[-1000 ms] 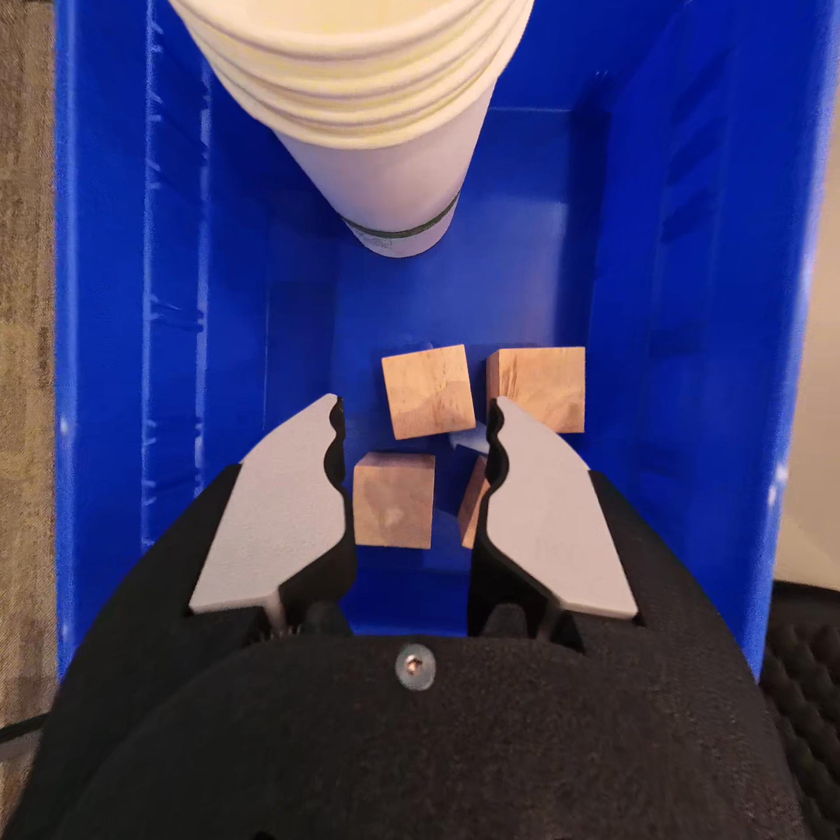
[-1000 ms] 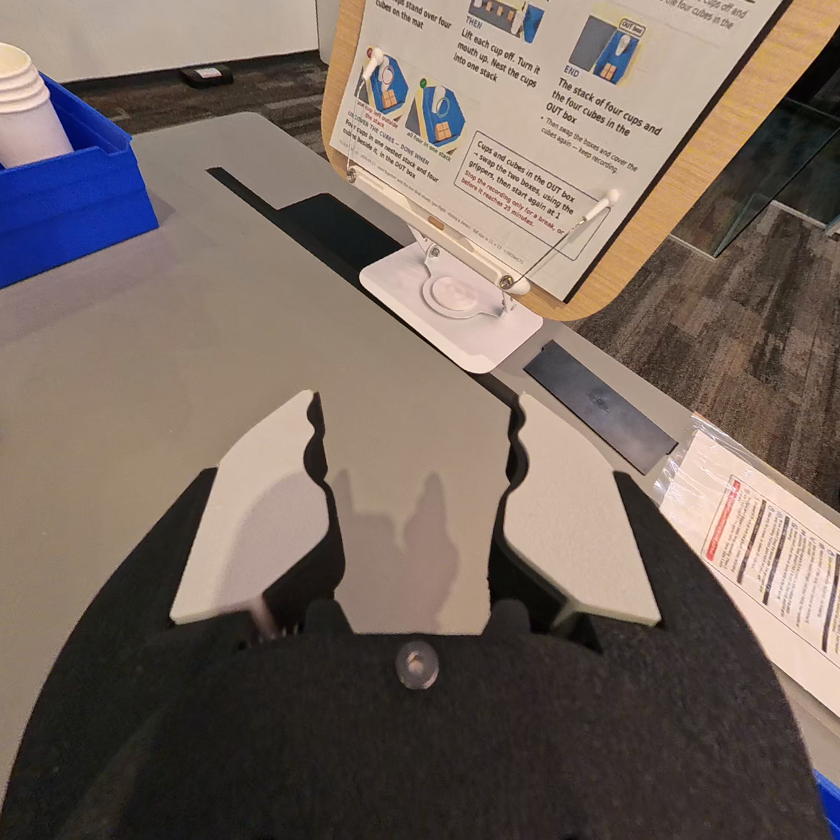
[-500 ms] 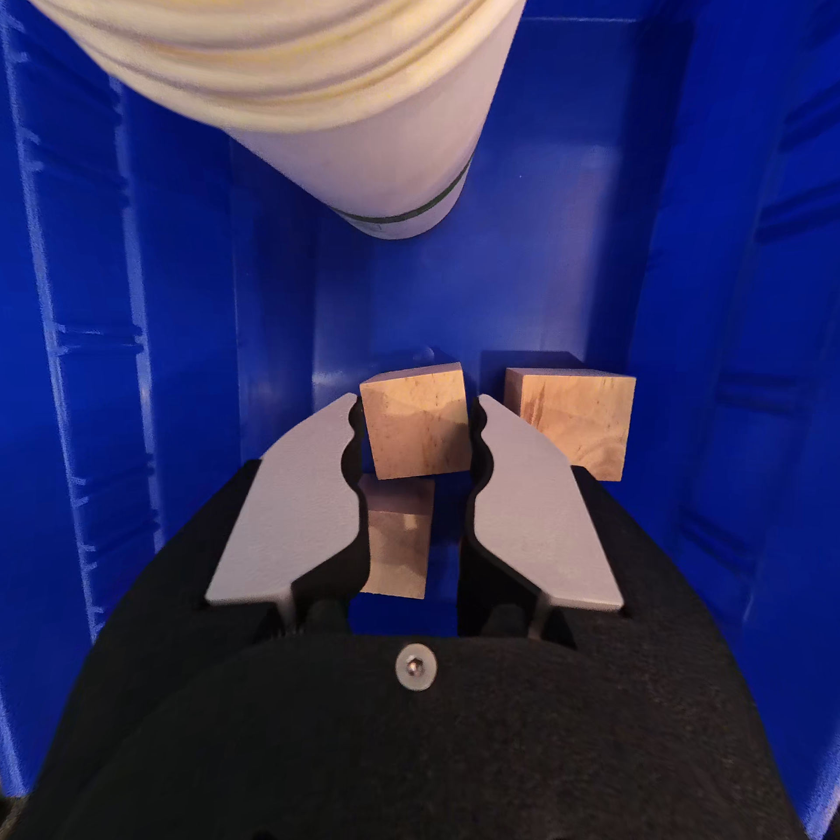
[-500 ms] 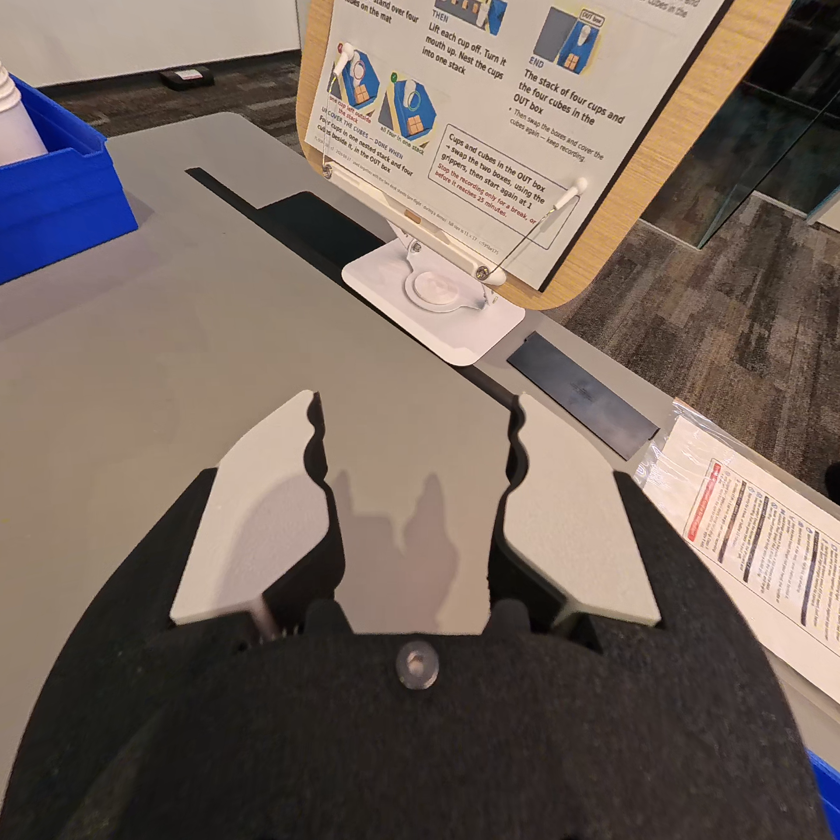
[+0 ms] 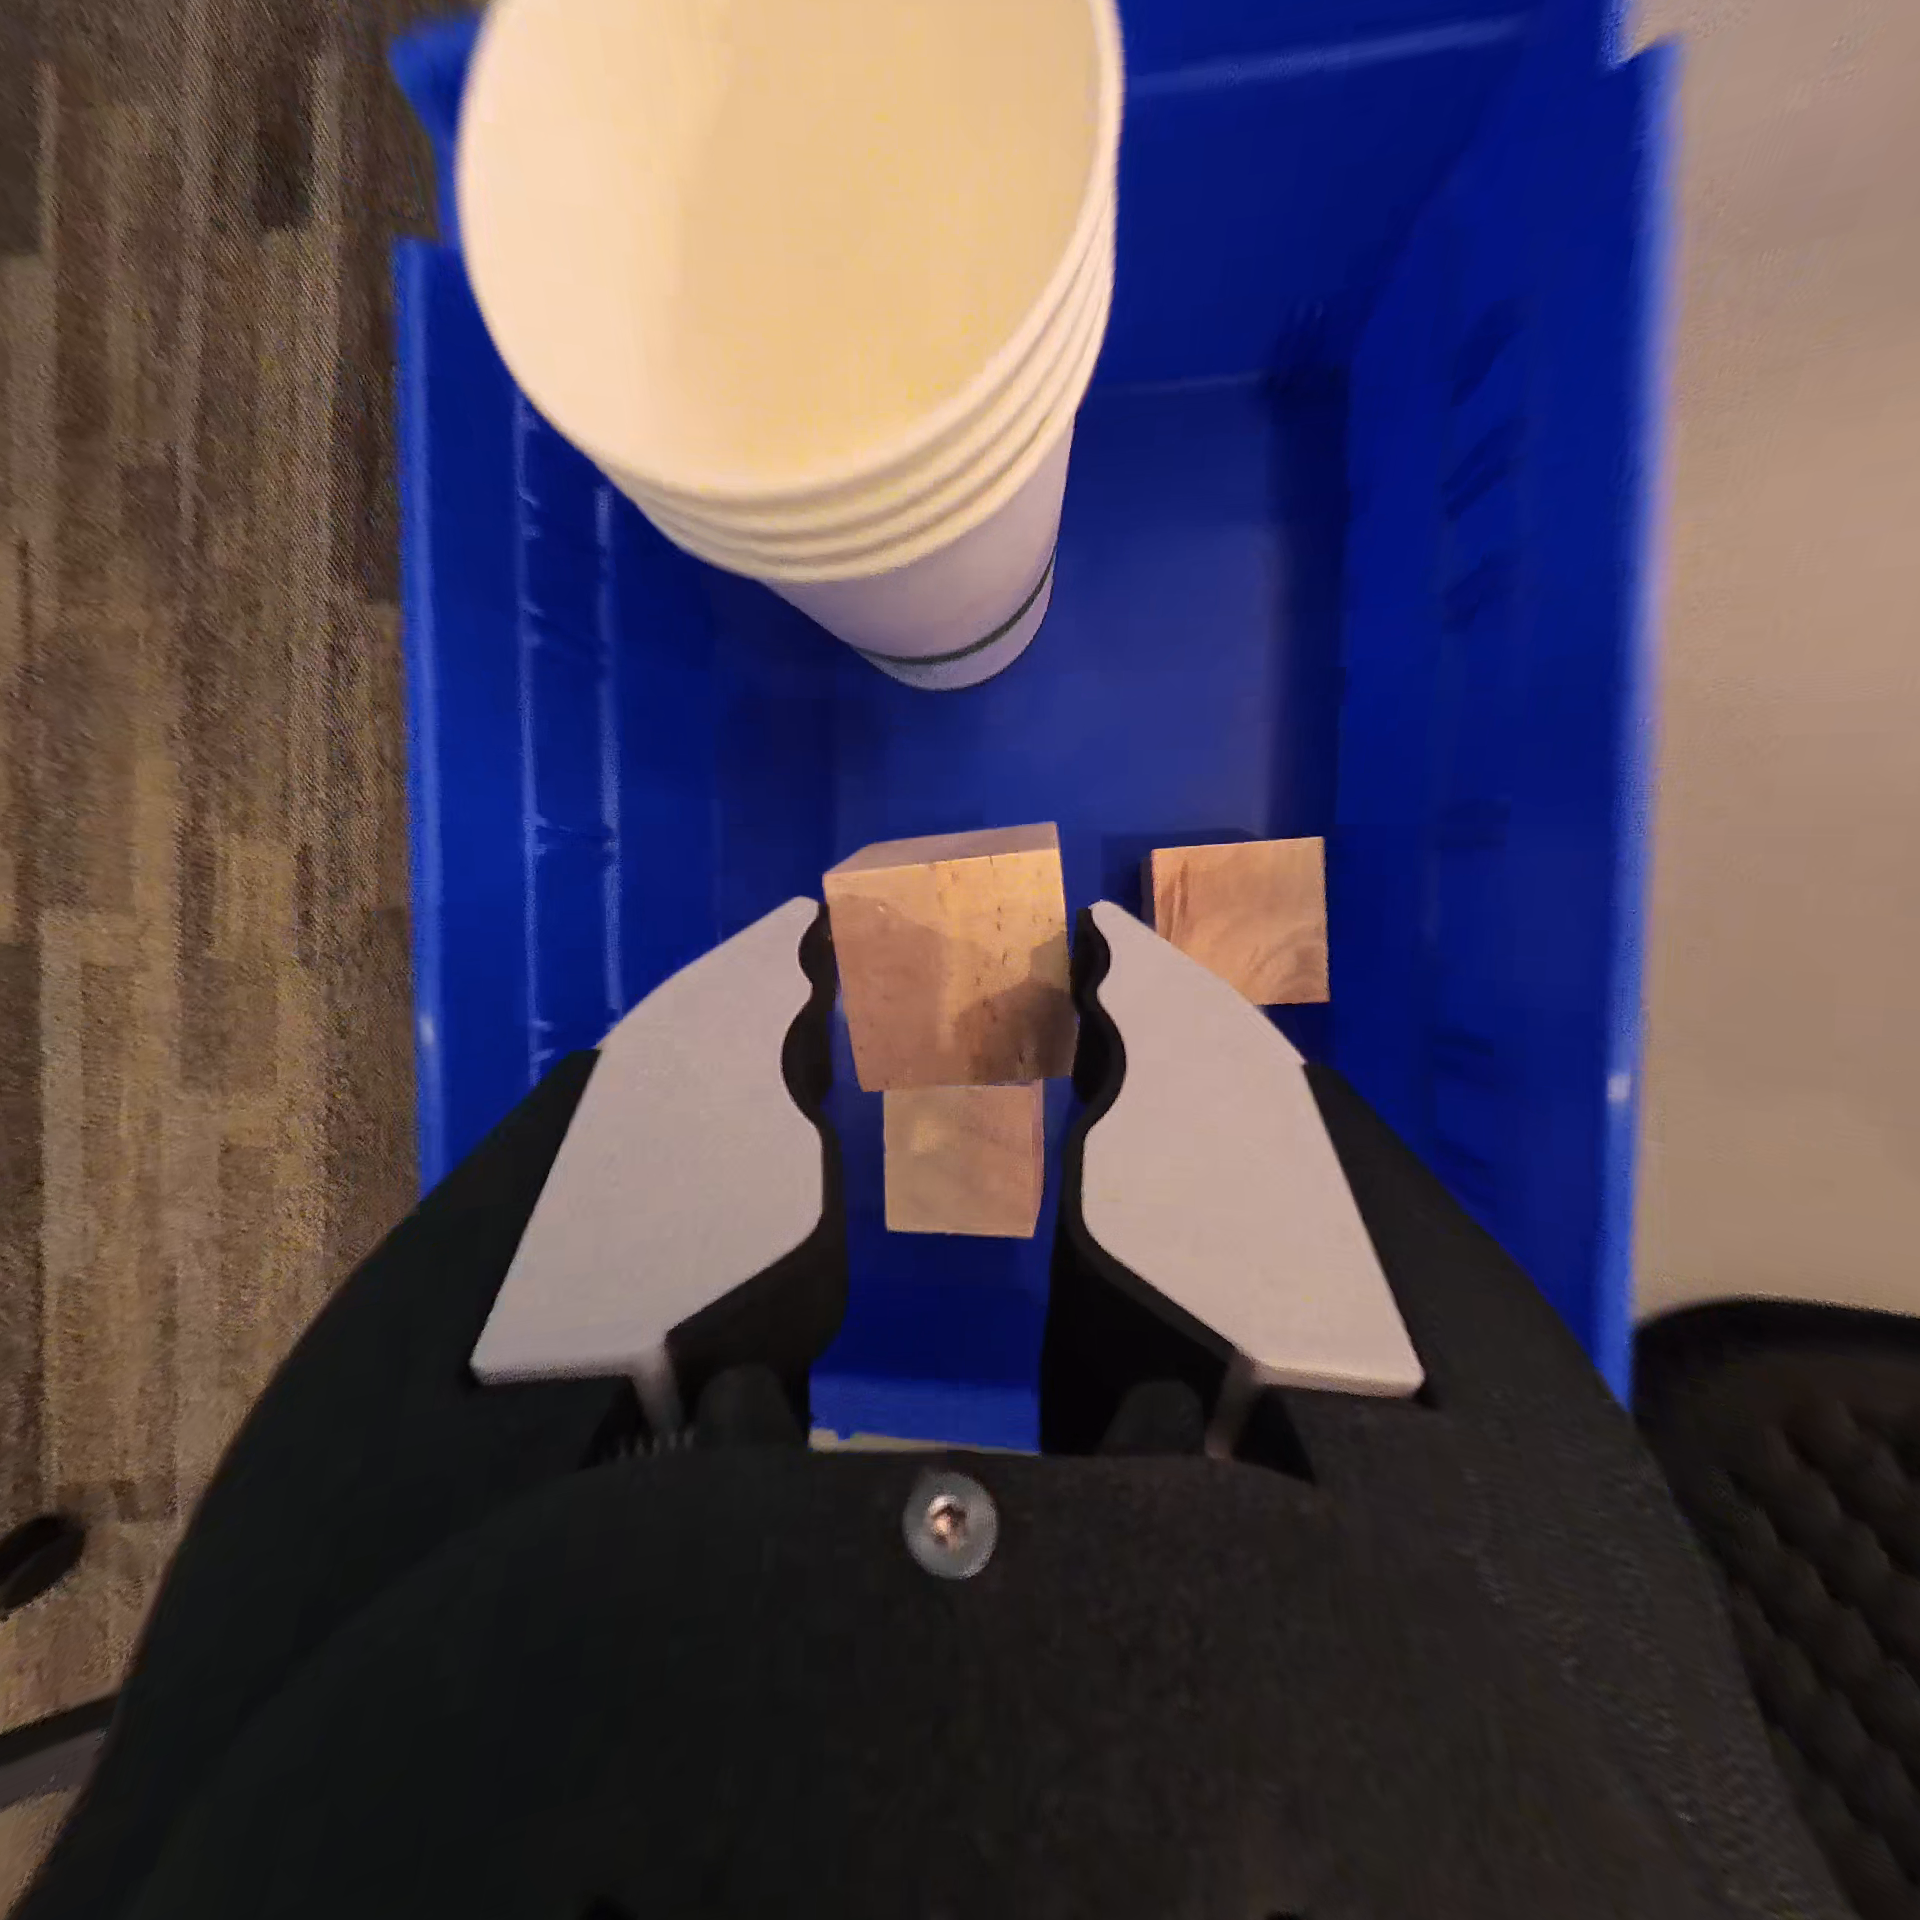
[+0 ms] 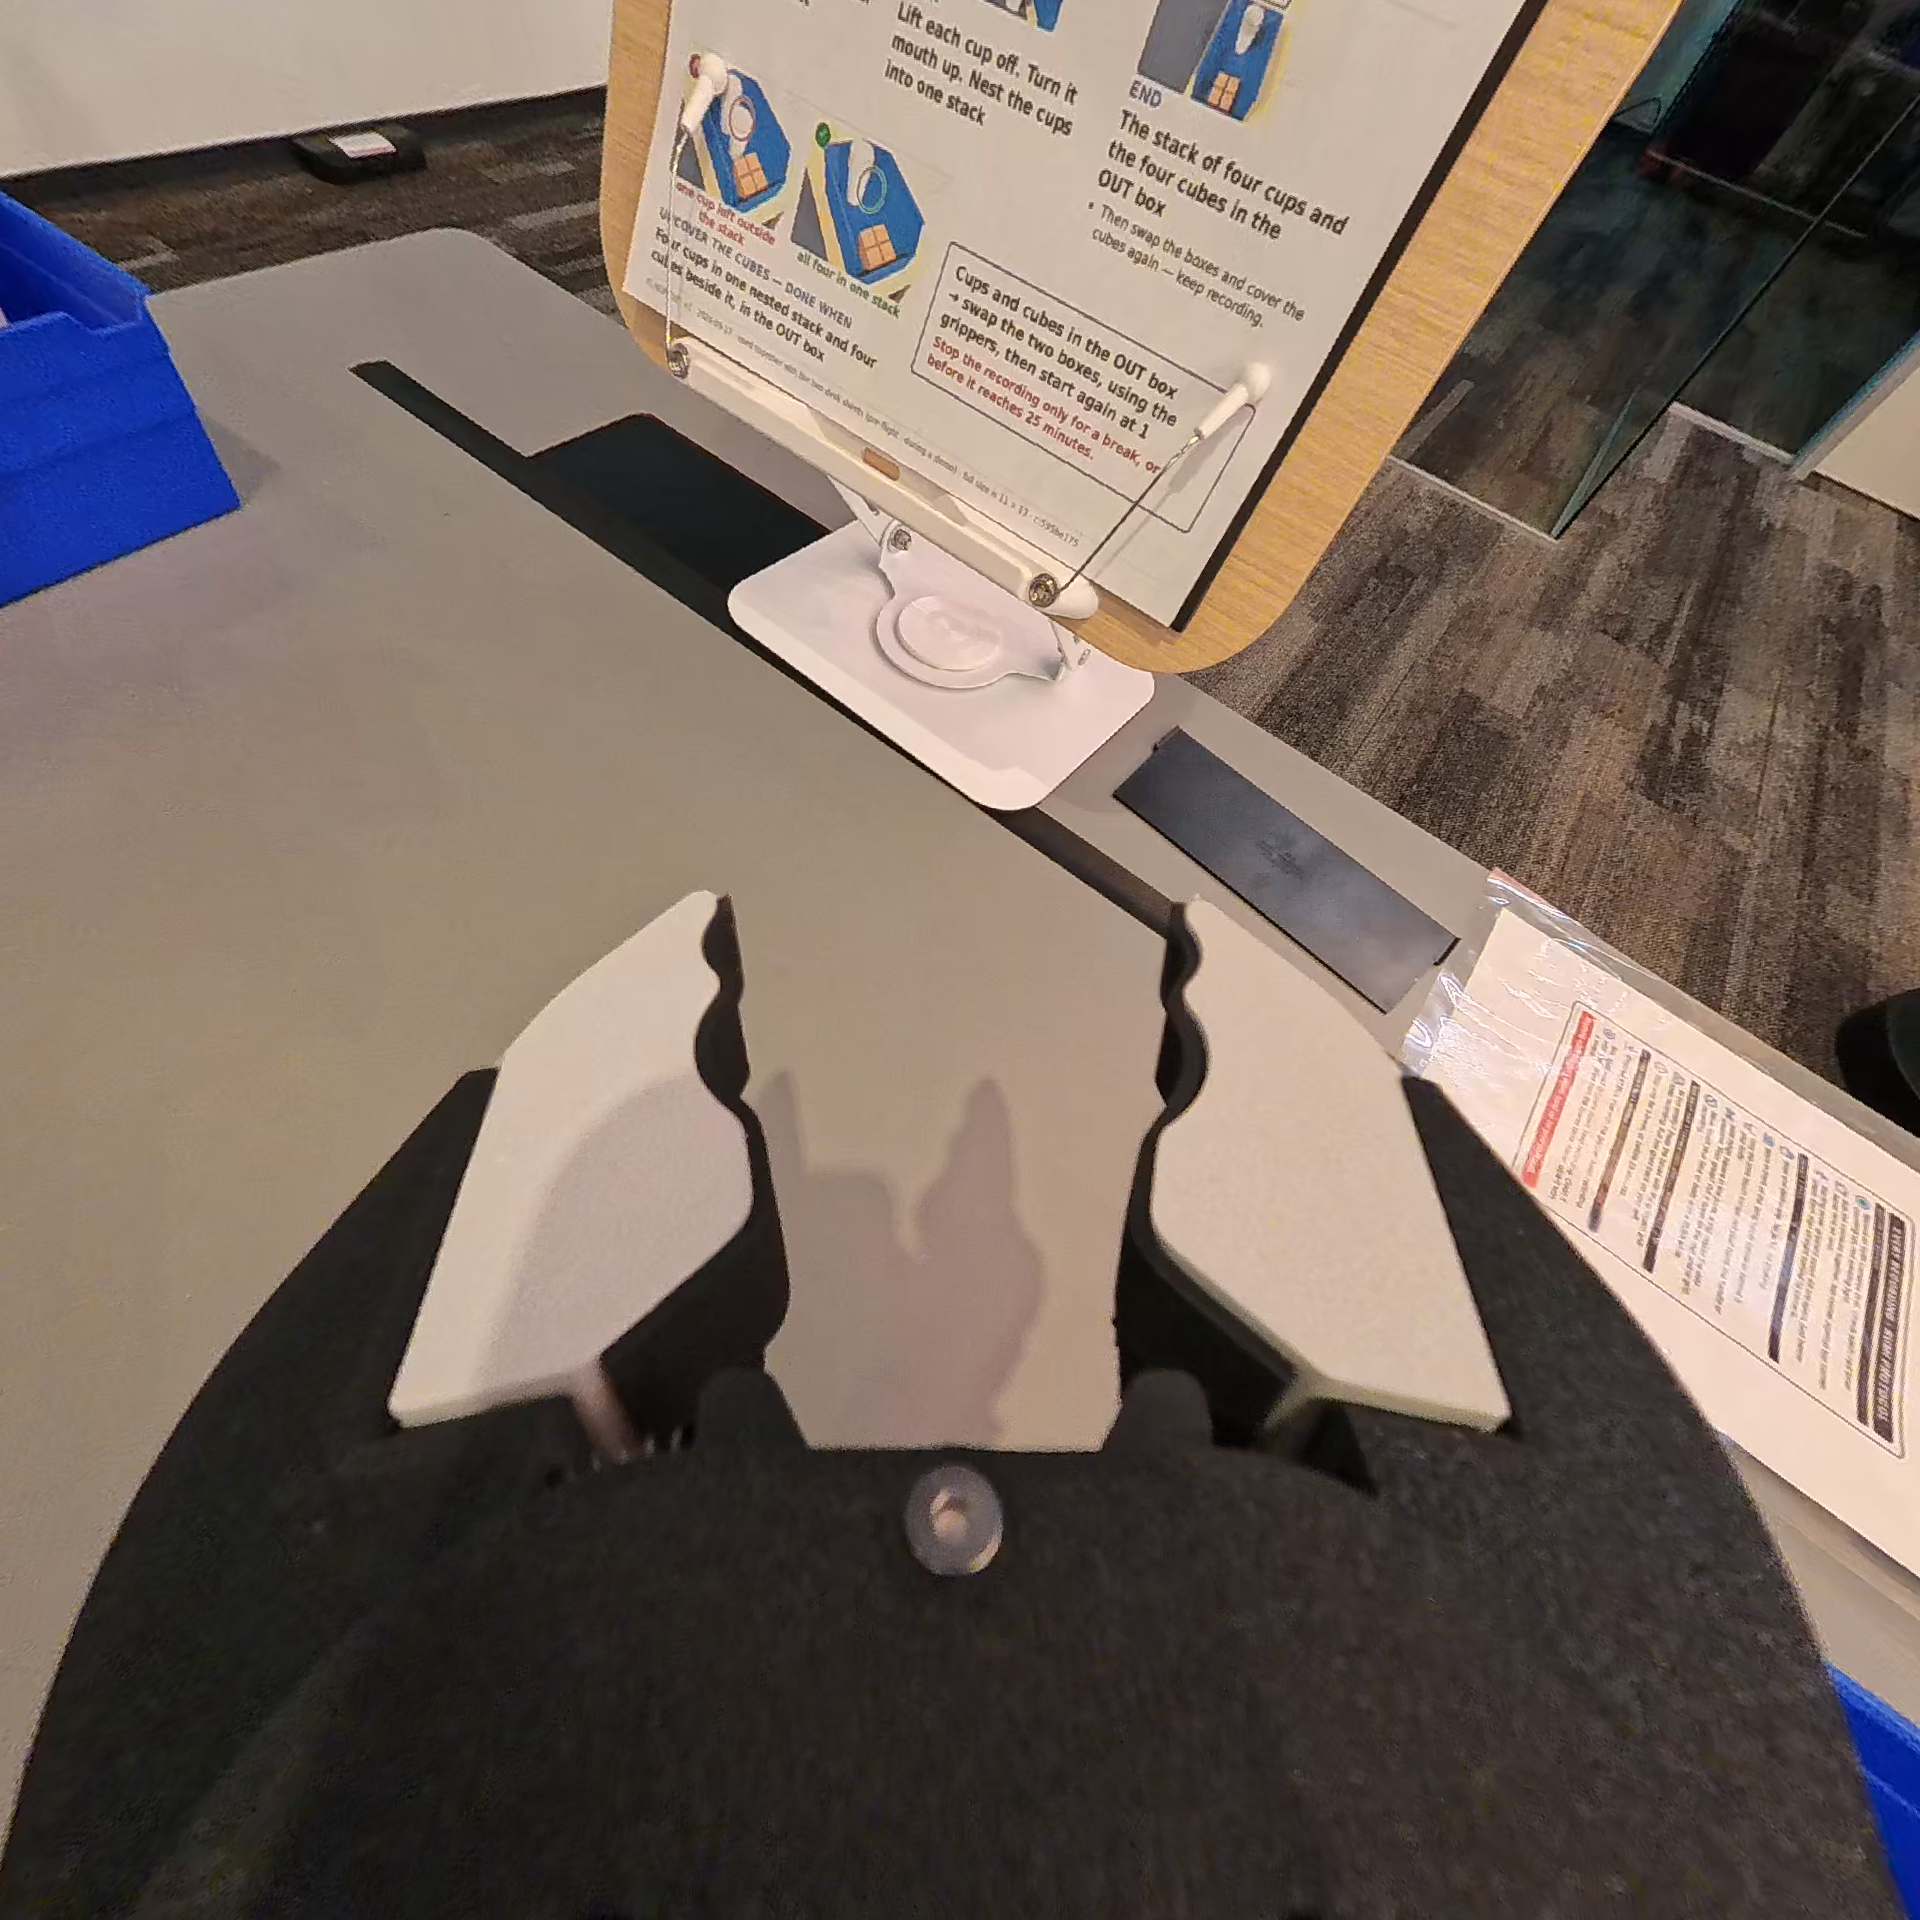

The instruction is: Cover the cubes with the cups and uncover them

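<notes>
In the left wrist view my left gripper [image 5: 948,925] is shut on a wooden cube [image 5: 951,961] and holds it lifted above the floor of a blue bin [image 5: 1475,727]. Two more wooden cubes lie in the bin, one below the held cube [image 5: 961,1158] and one to its right [image 5: 1242,920]. A nested stack of white paper cups [image 5: 800,343] stands mouth up at the bin's far end. In the right wrist view my right gripper [image 6: 948,914] is open and empty just above a grey table [image 6: 364,831].
A white stand with an instruction sheet on a wooden board [image 6: 1039,312] stands at the table's far edge. A blue bin's corner [image 6: 83,436] sits far left. A bagged printed sheet [image 6: 1714,1226] lies at right. Carpet floor [image 5: 187,727] lies left of the bin, black foam [image 5: 1808,1538] at lower right.
My left gripper went down into the bin, closed on a cube and has risen with it. The right gripper's view has shifted slightly; its jaws stay open.
</notes>
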A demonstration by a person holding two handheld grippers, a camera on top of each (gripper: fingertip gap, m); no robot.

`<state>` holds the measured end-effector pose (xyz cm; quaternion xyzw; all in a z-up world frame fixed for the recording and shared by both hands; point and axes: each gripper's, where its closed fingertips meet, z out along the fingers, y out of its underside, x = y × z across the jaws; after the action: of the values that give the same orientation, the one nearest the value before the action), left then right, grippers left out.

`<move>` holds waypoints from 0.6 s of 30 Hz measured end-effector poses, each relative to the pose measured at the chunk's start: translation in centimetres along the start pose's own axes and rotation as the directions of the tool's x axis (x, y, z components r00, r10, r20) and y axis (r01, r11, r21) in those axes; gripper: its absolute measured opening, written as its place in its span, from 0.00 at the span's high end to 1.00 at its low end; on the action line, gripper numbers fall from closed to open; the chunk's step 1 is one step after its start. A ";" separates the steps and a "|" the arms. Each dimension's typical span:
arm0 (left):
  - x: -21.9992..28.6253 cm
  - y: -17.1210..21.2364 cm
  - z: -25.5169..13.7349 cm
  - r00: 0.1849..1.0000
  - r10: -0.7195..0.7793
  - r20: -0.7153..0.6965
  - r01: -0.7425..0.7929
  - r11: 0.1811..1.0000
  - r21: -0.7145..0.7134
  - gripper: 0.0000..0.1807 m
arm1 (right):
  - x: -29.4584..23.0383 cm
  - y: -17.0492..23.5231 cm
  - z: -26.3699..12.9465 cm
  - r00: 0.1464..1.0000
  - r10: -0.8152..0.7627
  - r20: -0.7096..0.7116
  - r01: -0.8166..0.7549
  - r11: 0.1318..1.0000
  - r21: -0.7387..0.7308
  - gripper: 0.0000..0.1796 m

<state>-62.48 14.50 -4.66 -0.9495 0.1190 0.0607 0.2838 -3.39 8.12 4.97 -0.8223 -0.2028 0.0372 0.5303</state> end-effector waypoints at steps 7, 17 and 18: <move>9.3 -5.5 -6.1 0.963 0.240 -0.121 -0.214 0.957 0.197 0.76 | 1.3 0.8 -0.9 0.999 -0.005 -0.034 0.003 0.999 -0.043 0.57; 37.4 -6.2 -8.2 0.534 0.747 -0.396 -0.558 0.663 0.499 0.76 | 6.0 6.6 -8.0 0.994 0.067 -0.086 -0.082 0.980 -0.184 0.62; 40.1 -6.0 -8.1 0.482 0.778 -0.402 -0.575 0.627 0.525 0.76 | 6.3 7.1 -9.1 0.992 0.089 -0.095 -0.105 0.978 -0.182 0.62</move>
<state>-21.88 7.18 -2.14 -0.7284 0.5795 -0.1528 0.3320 7.01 0.21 3.59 -0.8782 -0.1420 0.0084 0.4566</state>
